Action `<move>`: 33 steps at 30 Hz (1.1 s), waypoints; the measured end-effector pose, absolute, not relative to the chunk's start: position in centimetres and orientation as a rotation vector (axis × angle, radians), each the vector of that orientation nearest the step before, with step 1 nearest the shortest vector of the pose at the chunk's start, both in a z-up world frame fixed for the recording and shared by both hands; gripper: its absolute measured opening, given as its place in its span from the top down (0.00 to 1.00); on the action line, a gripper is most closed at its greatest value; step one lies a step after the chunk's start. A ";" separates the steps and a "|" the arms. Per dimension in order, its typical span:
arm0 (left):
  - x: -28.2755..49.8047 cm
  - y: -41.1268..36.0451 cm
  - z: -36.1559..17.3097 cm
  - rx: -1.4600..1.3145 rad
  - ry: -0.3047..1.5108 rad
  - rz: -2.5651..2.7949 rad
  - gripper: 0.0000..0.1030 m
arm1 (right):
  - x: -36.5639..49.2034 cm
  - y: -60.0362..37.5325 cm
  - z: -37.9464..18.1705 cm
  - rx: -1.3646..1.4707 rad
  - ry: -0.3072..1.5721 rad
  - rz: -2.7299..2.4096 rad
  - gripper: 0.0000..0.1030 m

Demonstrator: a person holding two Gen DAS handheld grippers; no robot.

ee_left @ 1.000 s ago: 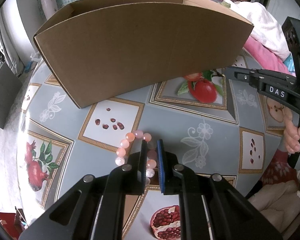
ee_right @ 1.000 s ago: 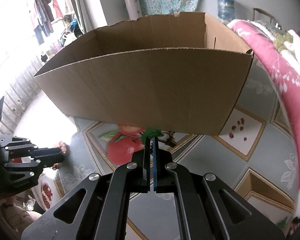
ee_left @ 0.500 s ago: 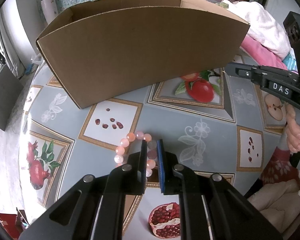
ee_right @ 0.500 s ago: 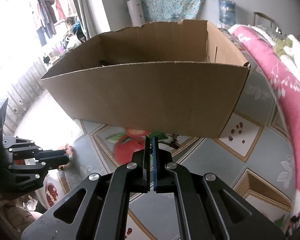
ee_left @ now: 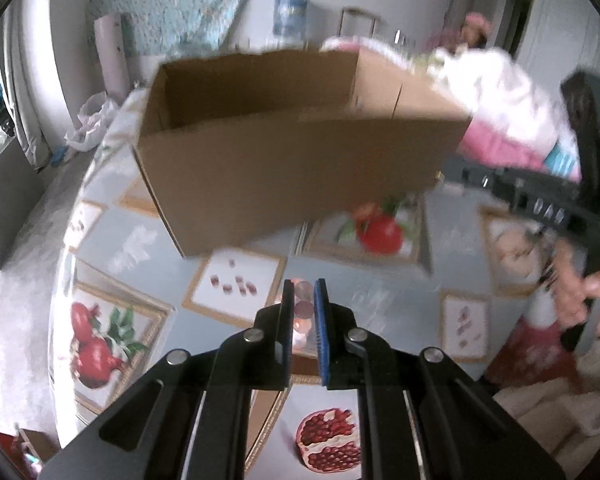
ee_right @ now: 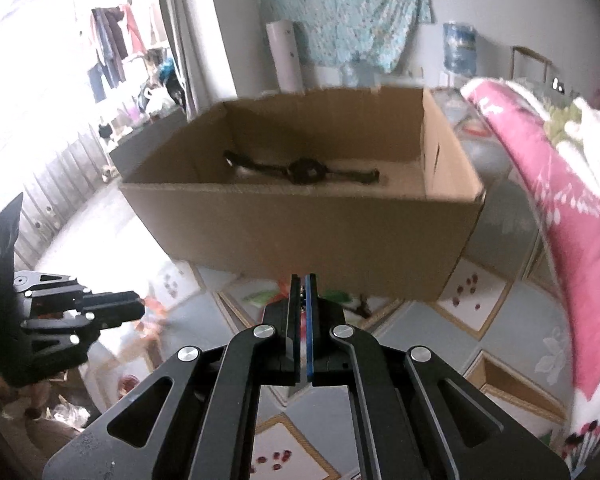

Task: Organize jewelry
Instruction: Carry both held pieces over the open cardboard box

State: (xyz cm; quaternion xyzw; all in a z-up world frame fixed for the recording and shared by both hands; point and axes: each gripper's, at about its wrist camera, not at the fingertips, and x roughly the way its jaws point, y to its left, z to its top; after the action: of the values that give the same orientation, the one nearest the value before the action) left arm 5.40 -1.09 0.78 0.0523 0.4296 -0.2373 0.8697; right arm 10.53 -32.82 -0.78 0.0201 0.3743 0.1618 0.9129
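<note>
Left claw (ee_left: pixel 303 300) nearly closed, clamped on pink-and-orange round-bead bracelet (ee_left: pixel 302 312), held above fruit-print worktop (ee_left: pixel 372 280). Right claw (ee_right: pixel 303 292) fully closed, empty. Open brown cardboard box (ee_right: pixel 300 232) just beyond; dark strap item (ee_right: pixel 300 170) inside.

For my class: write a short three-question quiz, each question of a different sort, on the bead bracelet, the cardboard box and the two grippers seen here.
1. True or false: the left gripper is shut on the bead bracelet.
2. Multiple choice: what lies inside the cardboard box? A) a dark strap-like item B) a red apple C) a pair of scissors
3. Fill the gap: the tablecloth under the box is printed with pictures of ______.

Key
1. True: pink beads show between its pads.
2. A: it lies on the box floor, seen from the right wrist view.
3. Fruit, among them pomegranates.
</note>
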 end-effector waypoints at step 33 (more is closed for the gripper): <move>19.4 -7.9 4.5 -0.120 0.954 -0.759 0.91 | 20.2 -37.8 3.4 0.223 0.707 0.453 1.00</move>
State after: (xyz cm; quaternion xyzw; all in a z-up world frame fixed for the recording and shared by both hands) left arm 19.45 -7.90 4.50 -0.0563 0.4479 -0.3561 0.8182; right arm 20.18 -37.82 3.41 0.1079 0.3426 0.2193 0.9071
